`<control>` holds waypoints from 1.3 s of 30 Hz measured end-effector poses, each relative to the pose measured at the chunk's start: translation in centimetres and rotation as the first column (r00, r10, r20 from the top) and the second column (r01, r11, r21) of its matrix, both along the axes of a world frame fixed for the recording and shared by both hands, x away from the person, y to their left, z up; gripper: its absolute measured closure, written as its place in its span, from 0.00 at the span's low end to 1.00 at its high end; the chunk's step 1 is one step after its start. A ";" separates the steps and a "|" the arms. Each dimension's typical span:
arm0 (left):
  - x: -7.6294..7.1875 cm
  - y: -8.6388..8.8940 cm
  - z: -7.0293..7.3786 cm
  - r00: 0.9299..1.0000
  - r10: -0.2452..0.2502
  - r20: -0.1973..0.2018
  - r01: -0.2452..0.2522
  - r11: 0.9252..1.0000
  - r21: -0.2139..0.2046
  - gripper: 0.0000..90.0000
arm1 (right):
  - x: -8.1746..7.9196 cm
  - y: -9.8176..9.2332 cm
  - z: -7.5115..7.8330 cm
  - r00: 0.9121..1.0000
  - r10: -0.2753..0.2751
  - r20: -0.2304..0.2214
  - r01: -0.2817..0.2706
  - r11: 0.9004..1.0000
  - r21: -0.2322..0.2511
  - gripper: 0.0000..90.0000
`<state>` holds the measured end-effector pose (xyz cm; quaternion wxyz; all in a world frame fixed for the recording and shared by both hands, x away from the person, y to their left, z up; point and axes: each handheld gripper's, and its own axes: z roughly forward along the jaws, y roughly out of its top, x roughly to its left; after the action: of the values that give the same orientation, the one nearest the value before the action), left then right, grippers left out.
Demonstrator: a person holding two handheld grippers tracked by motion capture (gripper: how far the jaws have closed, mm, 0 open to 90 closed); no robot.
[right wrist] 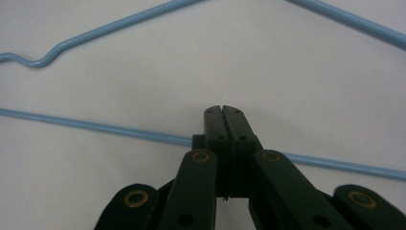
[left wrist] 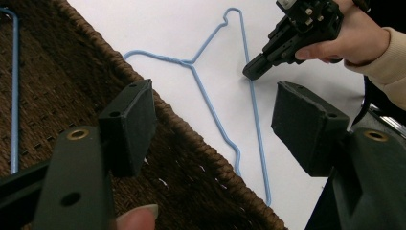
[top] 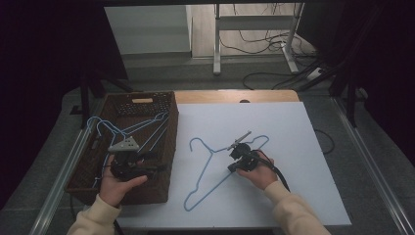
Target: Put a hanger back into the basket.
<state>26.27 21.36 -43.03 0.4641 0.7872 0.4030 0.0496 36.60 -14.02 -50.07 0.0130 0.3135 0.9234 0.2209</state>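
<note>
The right gripper has its jaws shut on the bottom bar of the light-blue wire hanger, which lies flat on the white bench. The left gripper hovers with jaws open, empty, over the brown wicker basket. The grasp looks complete; next comes a lift toward the basket.

You've got a light-blue wire hanger on the white board, dark-brown woven basket left of it, black grippers, cream sleeves.
</note>
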 end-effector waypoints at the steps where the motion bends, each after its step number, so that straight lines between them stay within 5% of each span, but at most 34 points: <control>1: 0.0 -0.1 0.0 1.000 0.000 0.002 0.000 1.000 0.001 0.35 | 0.0 0.0 0.0 1.000 -0.001 -0.003 0.001 1.000 -0.001 1.00; 14: 0.2 -0.4 -0.1 1.000 -0.001 0.004 0.001 1.000 0.003 0.36 | 0.0 0.1 -0.4 1.000 -0.021 -0.003 0.021 1.000 -0.009 1.00; 30: 0.6 -1.1 -0.1 1.000 -0.029 0.000 0.029 1.000 0.005 0.36 | -3.7 -6.3 0.0 0.994 -0.089 -0.058 0.088 0.996 -0.016 1.00; 39: 0.5 -1.1 -0.2 1.000 -0.025 -0.001 0.025 1.000 0.011 0.36 | -3.9 -6.2 0.4 0.997 -0.073 -0.039 0.071 0.997 -0.038 0.98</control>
<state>26.74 20.25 -43.18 0.4603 0.7946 0.3932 0.0459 32.73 -20.24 -49.66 0.0079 0.3507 0.9155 0.1969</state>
